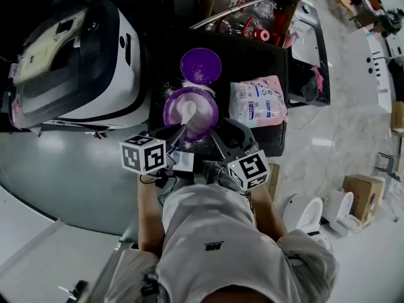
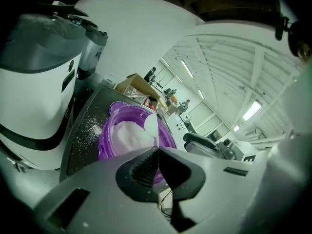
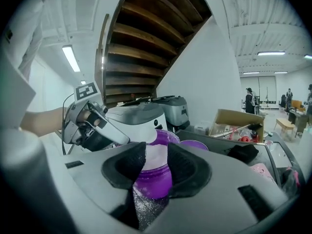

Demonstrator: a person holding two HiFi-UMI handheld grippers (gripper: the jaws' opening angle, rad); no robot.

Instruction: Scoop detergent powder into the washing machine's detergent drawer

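A purple tub (image 1: pixel 189 109) of white detergent powder stands on the black table (image 1: pixel 252 55), with its purple lid (image 1: pixel 201 65) lying just behind it. My left gripper (image 1: pixel 179 135) is shut on the thin handle of a white scoop (image 2: pixel 151 125). The scoop's bowl sits over the powder inside the tub (image 2: pixel 131 135). My right gripper (image 3: pixel 152 162) is shut on the near side of the tub (image 3: pixel 153 177), a pad on each side. The white washing machine (image 1: pixel 82 62) stands left of the table.
A pink detergent bag (image 1: pixel 257 101) lies to the right of the tub. A cardboard box (image 1: pixel 249 5) of bottles sits behind the table. Spilled powder (image 2: pixel 90 128) dots the tabletop between the tub and the washing machine (image 2: pixel 34 82).
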